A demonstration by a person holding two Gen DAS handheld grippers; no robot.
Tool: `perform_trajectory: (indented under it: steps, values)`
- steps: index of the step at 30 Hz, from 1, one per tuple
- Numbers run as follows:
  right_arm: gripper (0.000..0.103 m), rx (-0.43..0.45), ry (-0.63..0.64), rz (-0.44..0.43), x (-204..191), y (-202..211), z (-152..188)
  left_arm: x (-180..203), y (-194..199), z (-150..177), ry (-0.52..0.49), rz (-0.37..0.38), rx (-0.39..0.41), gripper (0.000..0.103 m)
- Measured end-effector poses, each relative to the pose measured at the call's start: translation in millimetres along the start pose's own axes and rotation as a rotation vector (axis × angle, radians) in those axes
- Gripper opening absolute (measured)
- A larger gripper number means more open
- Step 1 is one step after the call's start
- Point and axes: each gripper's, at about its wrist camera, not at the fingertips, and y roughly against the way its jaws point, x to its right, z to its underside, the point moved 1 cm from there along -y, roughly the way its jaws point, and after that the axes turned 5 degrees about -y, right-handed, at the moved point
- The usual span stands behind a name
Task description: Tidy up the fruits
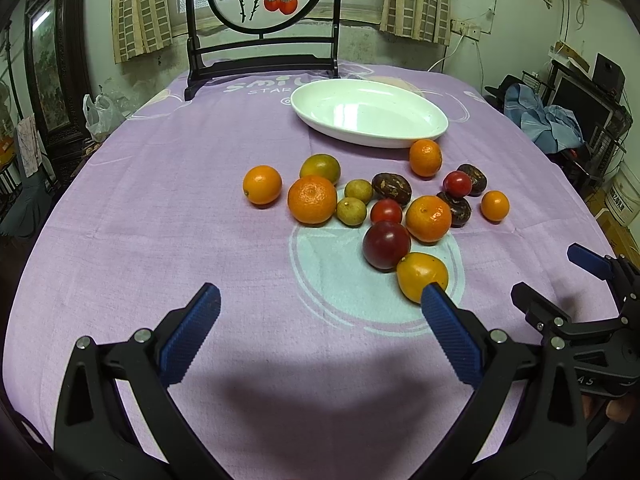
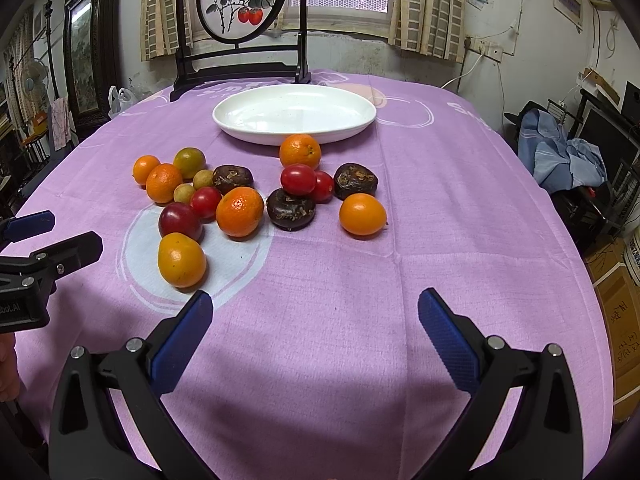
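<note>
Left gripper [image 1: 320,296]: jaws spread wide above the purple cloth [image 1: 160,208], nothing between them; its right blue fingertip overlaps the yellow-orange fruit [image 1: 420,274] in the left wrist view
Right gripper [image 2: 316,300]: jaws also wide apart and empty, over bare cloth at the near edge of the table
Fruits: a loose cluster in the middle of the cloth, none on the white oval dish [image 1: 368,114], which sits behind them; one orange [image 1: 425,157] lies just in front of the dish rim
Only in the left wrist view: the right gripper seen from the side at the right edge, with fingertips of a hand [image 1: 618,410] under it
Only in the right wrist view: a second red tomato [image 2: 324,186] tucked behind the first [image 2: 298,179], both leaning on a dark wrinkled fruit [image 2: 291,209]; the lone orange [image 2: 362,214] well clear to the right of the cluster
Backdrop: a framed round panel [image 2: 243,0] painted with persimmons stands at the far edge of the table
</note>
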Motion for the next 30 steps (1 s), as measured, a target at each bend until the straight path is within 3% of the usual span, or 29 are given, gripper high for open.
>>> perform_trajectory:
  steps: [21,30]
  values:
    - [0.102,0.005,-0.004,0.002,4,2,5,4,0,1,-0.001,0.005,-0.010,0.101]
    - [0.102,0.008,0.021,-0.021,16,7,13,23,-25,1,-0.005,0.036,-0.094,0.101]
